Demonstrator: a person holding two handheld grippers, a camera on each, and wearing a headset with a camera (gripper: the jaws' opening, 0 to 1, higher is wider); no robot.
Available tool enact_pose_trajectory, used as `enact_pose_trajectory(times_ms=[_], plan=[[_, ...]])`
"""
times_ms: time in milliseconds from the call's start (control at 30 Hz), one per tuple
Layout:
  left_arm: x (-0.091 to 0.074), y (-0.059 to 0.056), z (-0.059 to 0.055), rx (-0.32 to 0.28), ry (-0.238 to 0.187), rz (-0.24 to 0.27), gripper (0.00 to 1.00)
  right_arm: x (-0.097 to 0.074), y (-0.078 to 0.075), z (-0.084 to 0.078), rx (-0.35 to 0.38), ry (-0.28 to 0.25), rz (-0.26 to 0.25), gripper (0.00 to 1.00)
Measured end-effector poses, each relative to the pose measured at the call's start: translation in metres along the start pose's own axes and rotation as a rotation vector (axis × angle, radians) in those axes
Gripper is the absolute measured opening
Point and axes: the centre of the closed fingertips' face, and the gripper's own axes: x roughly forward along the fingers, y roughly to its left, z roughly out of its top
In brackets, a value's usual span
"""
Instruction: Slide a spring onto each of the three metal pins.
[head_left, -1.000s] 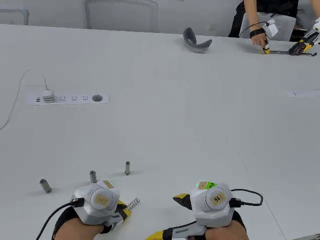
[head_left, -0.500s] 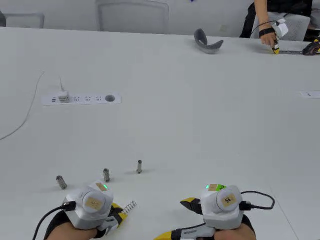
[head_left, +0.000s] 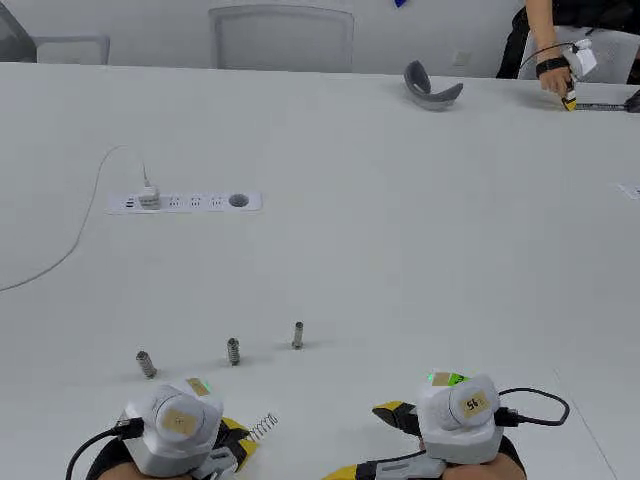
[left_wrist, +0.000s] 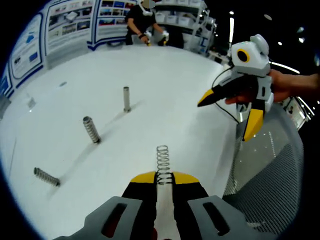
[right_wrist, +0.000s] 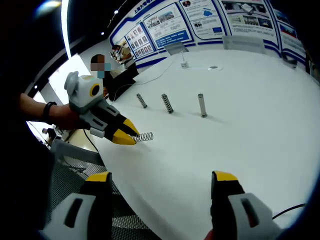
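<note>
A: As the spring (left_wrist: 162, 159) juts out by the worktop's (head_left: 400, 250) near edge, what grips it?
B: The left tongs (left_wrist: 162, 176), pinching its end. Beyond it stands a row: bare pin (left_wrist: 126, 98) on the right, middle pin (left_wrist: 91, 129) and left pin (left_wrist: 46, 176) each wearing a spring.
A: And the right tongs (right_wrist: 162, 177)?
B: Spread, holding nothing, at the near right.

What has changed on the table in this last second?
Little: mostly the headset camera shifted. The left gripper drew back slightly, still clamping its spring. The right gripper stayed open, and the bare pin and two spring-covered pins stood unmoved.
</note>
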Motion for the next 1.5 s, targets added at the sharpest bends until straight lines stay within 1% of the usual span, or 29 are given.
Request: enact_pose_trajectory(times_ms=[233, 367, 467, 667, 833, 933, 1033, 1133, 1233, 1333, 1433, 1500], plan=[[-0.012, -0.001, 0.0, 0.023, -0.007, -0.004, 0.11, 0.006, 0.008, 0.005, 0.009, -0.01, 0.015, 0.82], [-0.019, -0.003, 0.0, 0.032, -0.01, -0.01, 0.11, 0.009, 0.013, 0.01, 0.02, -0.023, 0.034, 0.8], [-0.023, -0.006, 0.001, 0.051, -0.012, -0.016, 0.11, 0.011, 0.018, 0.013, 0.025, -0.033, 0.049, 0.76], [-0.031, -0.015, 0.004, 0.088, -0.013, -0.037, 0.11, 0.015, 0.026, 0.015, 0.03, -0.03, 0.079, 0.72], [-0.035, -0.021, 0.003, 0.108, -0.01, -0.055, 0.11, 0.016, 0.029, 0.016, 0.036, -0.027, 0.087, 0.7], [-0.038, -0.024, 0.004, 0.119, -0.014, -0.06, 0.11, 0.016, 0.03, 0.018, 0.038, -0.03, 0.095, 0.69], [-0.039, -0.026, 0.006, 0.122, -0.02, -0.064, 0.11, 0.015, 0.032, 0.02, 0.037, -0.033, 0.109, 0.67], [-0.04, -0.028, 0.01, 0.124, -0.025, -0.07, 0.11, 0.016, 0.037, 0.022, 0.044, -0.04, 0.131, 0.61], [-0.042, -0.031, 0.018, 0.134, -0.041, -0.075, 0.11, 0.019, 0.046, 0.026, 0.073, -0.055, 0.175, 0.59], [-0.041, -0.034, 0.024, 0.141, -0.055, -0.081, 0.11, 0.023, 0.051, 0.03, 0.104, -0.061, 0.202, 0.56], [-0.041, -0.037, 0.028, 0.155, -0.061, -0.087, 0.11, 0.026, 0.056, 0.034, 0.127, -0.063, 0.223, 0.55], [-0.041, -0.039, 0.029, 0.165, -0.062, -0.092, 0.11, 0.028, 0.059, 0.039, 0.144, -0.073, 0.244, 0.51]])
